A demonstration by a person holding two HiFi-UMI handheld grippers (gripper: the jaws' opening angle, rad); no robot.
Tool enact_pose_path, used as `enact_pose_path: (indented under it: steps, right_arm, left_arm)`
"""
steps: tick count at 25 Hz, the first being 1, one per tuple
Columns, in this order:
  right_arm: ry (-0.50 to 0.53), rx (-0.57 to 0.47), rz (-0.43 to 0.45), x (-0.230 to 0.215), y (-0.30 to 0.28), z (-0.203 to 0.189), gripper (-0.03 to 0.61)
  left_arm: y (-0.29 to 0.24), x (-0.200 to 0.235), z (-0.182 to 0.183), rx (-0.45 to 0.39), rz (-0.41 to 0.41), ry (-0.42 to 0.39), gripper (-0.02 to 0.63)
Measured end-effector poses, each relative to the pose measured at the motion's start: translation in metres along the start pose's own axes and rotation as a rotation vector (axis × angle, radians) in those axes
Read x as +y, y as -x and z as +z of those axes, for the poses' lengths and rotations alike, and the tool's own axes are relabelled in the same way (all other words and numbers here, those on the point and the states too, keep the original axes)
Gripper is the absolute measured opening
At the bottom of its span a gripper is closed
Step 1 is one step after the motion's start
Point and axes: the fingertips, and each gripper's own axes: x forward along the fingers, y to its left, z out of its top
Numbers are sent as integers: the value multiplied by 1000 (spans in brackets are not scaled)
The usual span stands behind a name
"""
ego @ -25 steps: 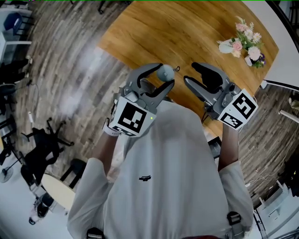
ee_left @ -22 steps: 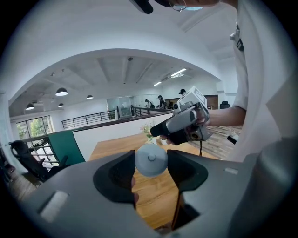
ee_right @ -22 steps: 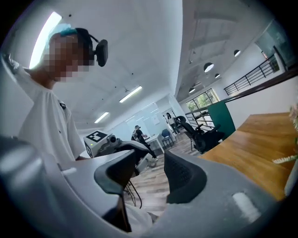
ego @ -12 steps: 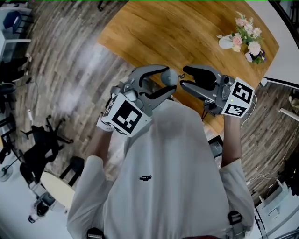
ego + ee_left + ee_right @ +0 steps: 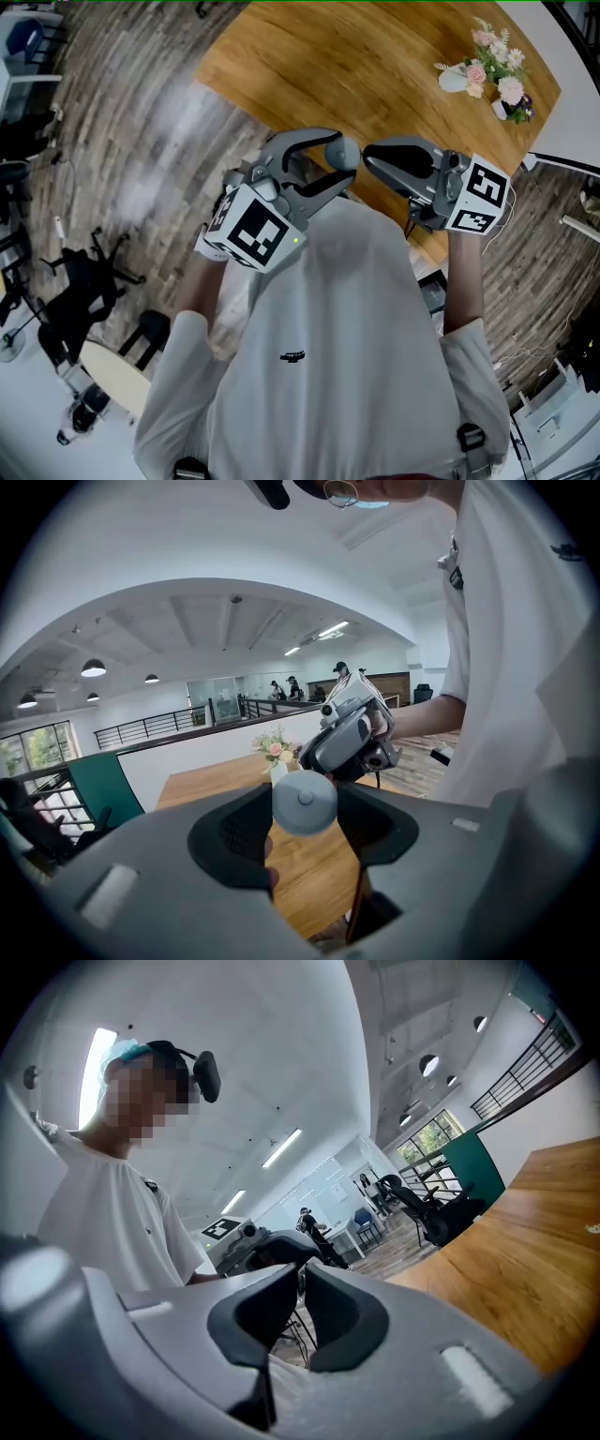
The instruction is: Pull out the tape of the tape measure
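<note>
Above wooden table [image 5: 375, 56], right gripper [image 5: 368, 158] just closed at tape measure [image 5: 346, 153], perhaps gripping.

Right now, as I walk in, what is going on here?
A person stands by a wooden table with a gripper in each hand. The left gripper holds the round grey tape measure between its jaws. The jaws of the right gripper have just been closing at its edge and now stand together. Whether they pinch the tape's end cannot be seen; no tape is out yet.

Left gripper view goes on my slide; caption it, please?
Left gripper clamps a round grey tape measure, wooden table and flowers behind.
</note>
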Motion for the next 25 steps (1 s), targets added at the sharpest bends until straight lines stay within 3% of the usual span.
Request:
enact_pose_path:
  steps: [8,15,23,25]
  right_arm:
    - [30,-18,-102,-11,8,1,20]
    - [120,91,-300,-28,9,-8,20]
    - [107,88,-532,-69,52,-1,18]
    - [145,109,-648,-85,66,-2,18]
  left_arm:
    - [-5,2,-6,18,25,20,238]
    - [-10,13,-17,87,52,43,236]
    - [-14,19,-36,141,52,78,236]
    - [-14,19,-43,164,51,81,236]
